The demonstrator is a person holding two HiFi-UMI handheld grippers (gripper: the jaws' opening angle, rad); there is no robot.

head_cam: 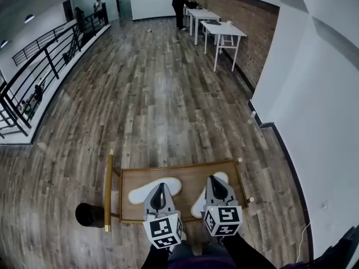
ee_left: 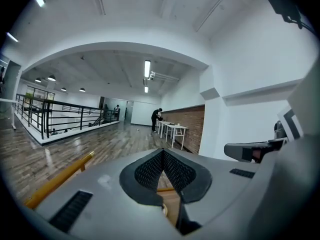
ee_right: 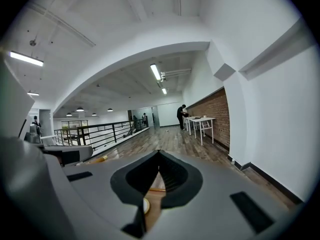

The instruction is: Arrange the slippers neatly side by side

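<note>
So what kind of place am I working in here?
Probably an upper-floor loft or mezzanine workspace: a black railing edges a drop on the left, wood plank floor runs throughout, and white tables line a brick wall where a person stands.

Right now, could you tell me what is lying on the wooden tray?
A left slipper and a right slipper, both white, not parallel. The shut left gripper and right gripper cover part of each.

Two slippers (head_cam: 140, 193) on the tabletop (head_cam: 188, 175); above it two tongs, left tongs (head_cam: 159, 186) and right tongs (head_cam: 215, 180); one black round object (head_cam: 89, 214) beside it.
</note>
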